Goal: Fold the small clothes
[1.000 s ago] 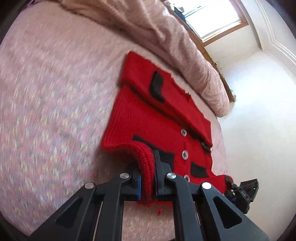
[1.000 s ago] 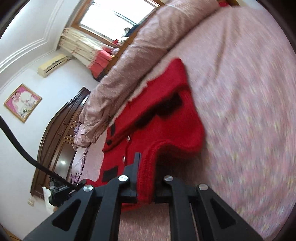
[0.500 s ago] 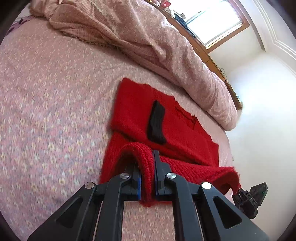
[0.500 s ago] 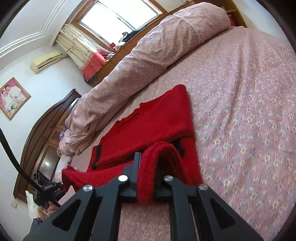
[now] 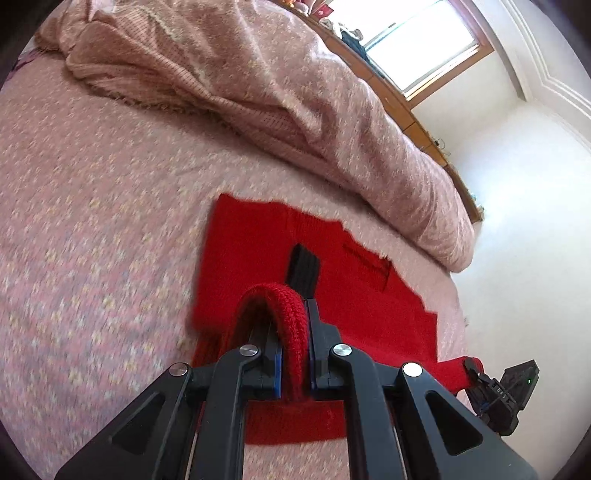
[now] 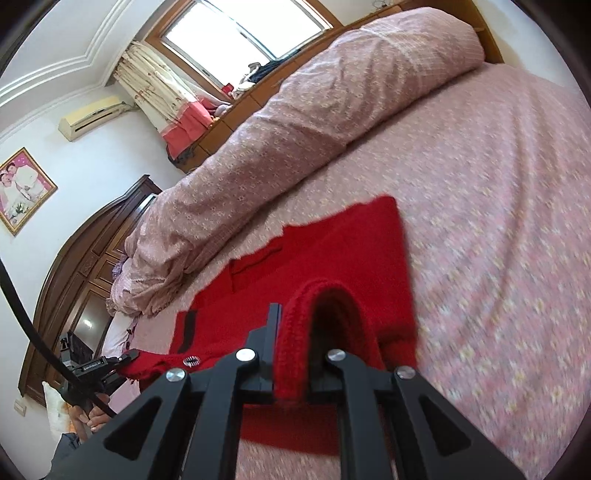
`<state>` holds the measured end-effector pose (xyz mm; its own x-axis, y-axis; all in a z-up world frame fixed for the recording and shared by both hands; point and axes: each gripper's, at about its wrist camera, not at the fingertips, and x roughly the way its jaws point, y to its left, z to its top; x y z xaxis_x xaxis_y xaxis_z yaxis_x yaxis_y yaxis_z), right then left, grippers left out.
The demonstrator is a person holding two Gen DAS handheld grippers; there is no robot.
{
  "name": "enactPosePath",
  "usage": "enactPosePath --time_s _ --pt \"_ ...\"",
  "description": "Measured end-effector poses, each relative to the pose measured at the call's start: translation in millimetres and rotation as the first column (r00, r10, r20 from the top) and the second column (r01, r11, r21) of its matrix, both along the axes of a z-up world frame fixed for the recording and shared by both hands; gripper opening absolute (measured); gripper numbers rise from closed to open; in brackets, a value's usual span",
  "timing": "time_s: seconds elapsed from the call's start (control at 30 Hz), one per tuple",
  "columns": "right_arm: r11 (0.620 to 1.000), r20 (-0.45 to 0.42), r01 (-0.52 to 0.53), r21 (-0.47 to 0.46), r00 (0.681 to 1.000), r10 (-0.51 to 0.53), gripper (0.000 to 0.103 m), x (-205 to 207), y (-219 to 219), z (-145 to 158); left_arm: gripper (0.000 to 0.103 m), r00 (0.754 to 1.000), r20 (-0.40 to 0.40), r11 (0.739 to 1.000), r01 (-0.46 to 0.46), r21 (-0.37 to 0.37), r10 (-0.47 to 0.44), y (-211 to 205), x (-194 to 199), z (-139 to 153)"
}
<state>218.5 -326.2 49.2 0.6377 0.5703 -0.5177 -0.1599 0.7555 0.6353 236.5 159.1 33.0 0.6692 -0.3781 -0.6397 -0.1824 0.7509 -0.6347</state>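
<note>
A small red knitted cardigan (image 5: 258, 251) with black trim lies on the pink flowered bedsheet (image 5: 92, 221). It also shows in the right wrist view (image 6: 351, 251). My left gripper (image 5: 293, 332) is shut on the cardigan's left bottom hem and holds it lifted over the garment. My right gripper (image 6: 295, 343) is shut on the right bottom hem, also lifted. The lower half arches up and forward over the upper half. The right gripper also shows in the left wrist view (image 5: 476, 369), at the far right, and the left gripper in the right wrist view (image 6: 125, 360), at the far left.
A rolled pink quilt (image 5: 295, 92) lies along the far side of the bed, just beyond the cardigan. It also shows in the right wrist view (image 6: 332, 110). A dark wooden headboard (image 6: 74, 277) stands at the left. A window (image 6: 240, 29) is behind the bed.
Both grippers have lifted the cardigan's bottom hem and carried it forward over the garment. The buttoned front is now covered, and the hem sits nearer the collar.
</note>
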Motion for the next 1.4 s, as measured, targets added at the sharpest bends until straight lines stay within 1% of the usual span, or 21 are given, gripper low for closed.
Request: enactPosePath --time_s 0.13,0.3,0.37,0.43,0.47,0.5,0.53,0.57,0.6,0.67,0.7,0.77,0.83,0.9,0.97,1.03,1.07,1.17,1.23,1.33,1.4 --pt "0.999 0.06 -0.003 0.043 0.998 0.001 0.009 25 6 12 0.003 0.998 0.056 0.999 0.006 -0.035 -0.004 6 26 11" --pt "0.997 0.123 0.007 0.072 0.992 -0.016 0.009 59 9 23 0.003 0.992 0.123 1.0 0.016 -0.002 -0.015 10 57 19" --pt "0.999 0.137 0.01 0.038 0.99 -0.015 0.009 74 12 24 0.003 0.994 0.106 1.0 -0.001 0.016 0.0 13 72 12" --pt "0.999 0.118 0.026 -0.02 0.993 -0.023 0.012 90 14 17 0.008 1.0 0.018 0.999 -0.024 0.027 0.023 18 90 -5" --pt "0.998 0.087 0.043 -0.05 0.995 -0.038 0.018 98 14 9 0.014 0.999 -0.029 0.999 -0.024 0.031 0.025 20 94 -13" --pt "0.996 0.066 0.064 -0.068 0.996 -0.06 0.018 101 11 2 0.027 0.998 -0.063 0.999 -0.022 0.035 0.025 24 95 -21" --pt "0.992 0.047 0.094 -0.082 0.995 -0.09 0.019 103 7 -5 0.036 0.996 -0.078 0.998 -0.033 0.052 0.037 29 90 -26" --pt "0.988 0.016 0.125 -0.088 0.992 -0.124 0.024 102 0 -13 0.05 0.995 -0.084 0.996 -0.05 0.073 0.056 34 84 -27" --pt "0.986 -0.011 0.143 -0.079 0.989 -0.145 0.035 100 -6 -18 0.056 0.992 -0.084 0.992 -0.09 0.092 0.098 43 71 -27" --pt "0.986 -0.05 0.167 -0.013 0.985 -0.167 0.037 94 -22 -23 0.06 0.986 -0.081 0.987 -0.138 0.079 0.144 54 56 -25" --pt "0.982 -0.055 0.188 0.025 0.981 -0.187 0.038 88 -31 -23 0.062 0.983 -0.086 0.987 -0.157 0.046 0.16 60 46 -25" --pt "0.976 -0.065 0.204 0.077 0.978 -0.199 0.041 80 -40 -22 0.063 0.981 -0.11 0.987 -0.158 0.012 0.158 63 37 -27" --pt "0.981 -0.086 0.177 0.086 0.982 -0.169 0.041 73 -41 -20 0.063 0.983 -0.13 0.991 -0.134 -0.001 0.132 56 28 -28" --pt "0.99 -0.085 0.138 0.03 0.987 -0.135 0.041 68 -34 -18 0.063 0.987 -0.131 0.995 -0.092 0.028 0.095 44 22 -27" --pt "0.993 -0.059 0.085 -0.087 0.994 -0.09 0.041 63 -22 -13 0.063 0.991 -0.128 0.996 -0.037 0.086 0.048 28 24 -24" --pt "0.98 -0.041 0.053 -0.191 0.997 -0.062 0.041 63 -10 -10 0.063 0.994 -0.112 0.989 0.014 0.144 0.002 10 31 -21" --pt "0.974 -0.036 0.046 -0.22 0.998 -0.055 0.041 63 -6 -9 0.063 0.994 -0.108 0.985 0.027 0.171 -0.008 3 36 -21" --pt "0.971 -0.025 0.035 -0.236 0.999 -0.043 0.041 68 -4 -10 0.063 0.994 -0.098 0.964 0.078 0.255 -0.055 -15 50 -24" --pt "0.971 -0.031 0.036 -0.235 0.999 -0.044 0.041 72 -3 -13 0.063 0.99 -0.122 0.937 0.112 0.33 -0.075 -24 60 -27" --pt "0.957 -0.042 0.014 -0.288 0.999 -0.027 0.041 82 3 -20 0.063 0.99 -0.122 0.937 0.114 0.33 -0.078 -22 68 -31" --pt "0.941 -0.047 0.003 -0.339 0.999 -0.02 0.041 89 11 -27 0.062 0.99 -0.118 0.945 0.105 0.311 -0.071 -16 73 -34"
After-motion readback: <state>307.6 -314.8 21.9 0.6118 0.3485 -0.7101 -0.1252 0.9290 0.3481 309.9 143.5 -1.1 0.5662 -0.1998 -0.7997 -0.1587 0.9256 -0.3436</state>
